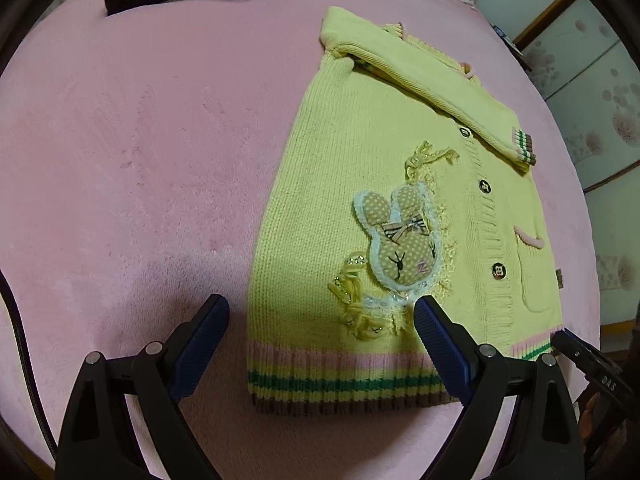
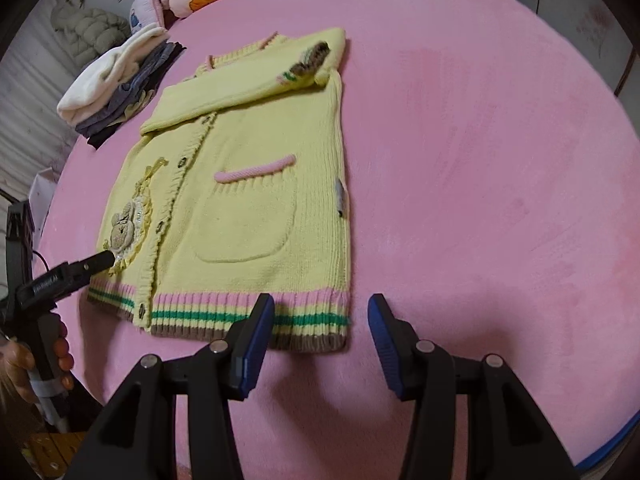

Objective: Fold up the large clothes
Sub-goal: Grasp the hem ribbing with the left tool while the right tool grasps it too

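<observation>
On the pink plush bed (image 2: 460, 160), a yellow knitted cardigan (image 2: 248, 184) lies flat, sleeves folded across its chest. Left tool (image 1: 320, 312) and right tool (image 2: 320, 308) hover at its six-o'clock hem, both wide open, empty.

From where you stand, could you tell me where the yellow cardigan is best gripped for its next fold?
Probably the striped hem, from the near edge. It lies flat and nearest both open grippers: the left gripper over one corner, the right gripper at the other. The sleeves are already folded across the chest.
</observation>
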A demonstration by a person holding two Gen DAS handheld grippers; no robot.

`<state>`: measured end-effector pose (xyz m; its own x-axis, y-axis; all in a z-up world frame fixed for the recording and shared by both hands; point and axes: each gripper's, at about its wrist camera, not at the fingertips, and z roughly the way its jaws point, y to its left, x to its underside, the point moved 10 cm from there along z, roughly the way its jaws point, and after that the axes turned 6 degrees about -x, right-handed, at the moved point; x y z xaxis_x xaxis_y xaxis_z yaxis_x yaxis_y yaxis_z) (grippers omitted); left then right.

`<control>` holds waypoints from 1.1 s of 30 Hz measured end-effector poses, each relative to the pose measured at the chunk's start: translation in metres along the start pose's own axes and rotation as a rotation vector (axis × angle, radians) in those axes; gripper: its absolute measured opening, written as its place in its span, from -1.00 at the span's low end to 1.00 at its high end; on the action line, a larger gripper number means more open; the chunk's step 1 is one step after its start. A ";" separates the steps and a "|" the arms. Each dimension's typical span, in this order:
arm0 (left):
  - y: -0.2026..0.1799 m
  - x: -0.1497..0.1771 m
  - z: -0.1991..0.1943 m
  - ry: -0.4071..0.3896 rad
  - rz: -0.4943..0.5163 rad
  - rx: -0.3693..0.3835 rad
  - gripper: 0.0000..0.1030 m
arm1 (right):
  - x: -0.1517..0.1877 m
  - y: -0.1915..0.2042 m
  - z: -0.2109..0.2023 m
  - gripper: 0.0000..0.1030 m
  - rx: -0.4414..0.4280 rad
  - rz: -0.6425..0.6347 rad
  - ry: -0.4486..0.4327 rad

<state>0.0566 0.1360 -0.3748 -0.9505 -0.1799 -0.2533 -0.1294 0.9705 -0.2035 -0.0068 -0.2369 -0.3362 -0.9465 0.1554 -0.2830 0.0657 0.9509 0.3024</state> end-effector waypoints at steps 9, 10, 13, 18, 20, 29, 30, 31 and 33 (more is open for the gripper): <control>-0.005 0.011 0.005 -0.021 0.068 0.026 0.62 | 0.014 0.006 0.016 -0.62 -0.071 0.008 0.038; -0.007 0.011 0.004 -0.016 0.061 0.037 0.36 | 0.015 0.009 0.017 -0.73 -0.092 0.006 0.049; -0.009 0.012 0.004 0.010 0.026 0.091 -0.37 | 0.015 0.019 0.015 -0.77 -0.089 -0.021 0.052; -0.017 0.010 0.002 0.054 0.010 0.115 -0.78 | 0.011 0.022 0.010 -0.80 -0.056 -0.026 0.058; -0.021 0.009 -0.003 0.056 0.020 0.102 -0.79 | 0.008 0.024 0.003 -0.81 -0.031 -0.042 0.050; -0.038 -0.041 -0.074 -0.004 0.001 0.158 -0.80 | -0.037 0.047 -0.062 -0.82 -0.052 -0.054 -0.072; -0.040 -0.049 -0.080 -0.012 -0.006 0.165 -0.80 | -0.047 0.051 -0.072 -0.82 -0.056 -0.056 -0.096; -0.043 -0.061 -0.087 -0.025 -0.017 0.172 -0.80 | -0.059 0.055 -0.081 -0.82 -0.061 -0.057 -0.121; -0.045 -0.087 -0.098 -0.052 -0.044 0.187 -0.80 | -0.081 0.061 -0.093 -0.82 -0.067 -0.059 -0.166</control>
<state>0.1175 0.1233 -0.2504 -0.9286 -0.2342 -0.2879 -0.1112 0.9157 -0.3861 0.0444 -0.2163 -0.2101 -0.8827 0.1468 -0.4464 -0.0153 0.9405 0.3394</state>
